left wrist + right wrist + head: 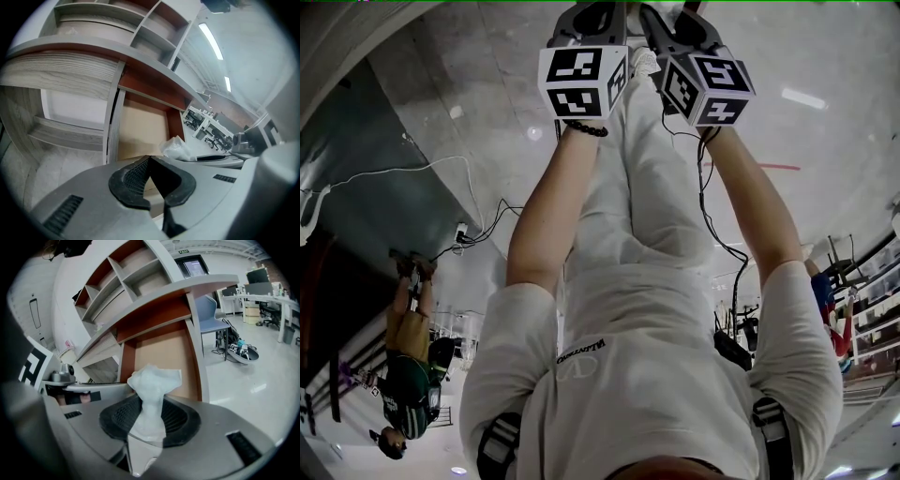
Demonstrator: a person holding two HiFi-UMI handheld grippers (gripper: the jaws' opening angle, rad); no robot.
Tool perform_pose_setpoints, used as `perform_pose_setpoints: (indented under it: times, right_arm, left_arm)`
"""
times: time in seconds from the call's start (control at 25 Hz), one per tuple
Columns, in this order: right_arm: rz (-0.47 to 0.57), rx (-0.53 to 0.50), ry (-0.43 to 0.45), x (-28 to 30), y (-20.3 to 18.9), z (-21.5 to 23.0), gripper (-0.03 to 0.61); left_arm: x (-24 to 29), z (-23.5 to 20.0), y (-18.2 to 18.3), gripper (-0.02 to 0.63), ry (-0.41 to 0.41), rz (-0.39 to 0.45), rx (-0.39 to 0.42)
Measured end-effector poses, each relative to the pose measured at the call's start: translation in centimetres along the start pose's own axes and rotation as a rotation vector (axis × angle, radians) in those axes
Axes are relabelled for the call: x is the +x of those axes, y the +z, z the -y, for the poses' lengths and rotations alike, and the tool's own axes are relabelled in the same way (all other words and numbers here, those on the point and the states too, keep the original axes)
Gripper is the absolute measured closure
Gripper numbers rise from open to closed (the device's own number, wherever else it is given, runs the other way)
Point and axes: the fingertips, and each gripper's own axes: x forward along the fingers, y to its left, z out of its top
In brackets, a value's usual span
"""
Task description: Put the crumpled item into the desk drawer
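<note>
Wad (152,383) sits pinched in the right tongs (149,423), at the open drawer (161,355) under the bench (197,284). Left tongs (151,180) are closed on nothing, just beside the right pair.

operator: off-white short-sleeve tee (647,394) with dark lettering (581,352) on the chest, light trousers (652,178) to match. black bead bracelet (586,128) on the left wrist. black harness straps (499,445) with buckles at both shoulders. thin black cable (705,202) along the right arm. left gripper (150,161) and right gripper (151,404): grey moulded shells, black ribbed fingers (130,180), slotted vents (63,214). marker cubes (581,80): white with black square codes.
</note>
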Motion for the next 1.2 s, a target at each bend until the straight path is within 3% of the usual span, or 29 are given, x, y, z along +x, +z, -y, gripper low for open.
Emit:
perform_pose_setpoints:
  times: [0.76,0.84,1.2]
  right_arm:
    - [-0.003,0.027,-0.003,-0.20,-0.21,0.57,0.451]
    - [-0.007,0.034,0.007,-0.15,-0.31,0.49,0.411]
    - [-0.017,0.035,0.004,0.11,-0.46,0.82,0.411]
  left_arm:
    - [0.11,0.50,0.03,0.612,-0.005,0.003,-0.003]
    - [0.16,0.54,0.06,0.612,-0.007,0.002,-0.001]
    - [0.30,0.77,0.12,0.612,-0.017,0.001,-0.003]
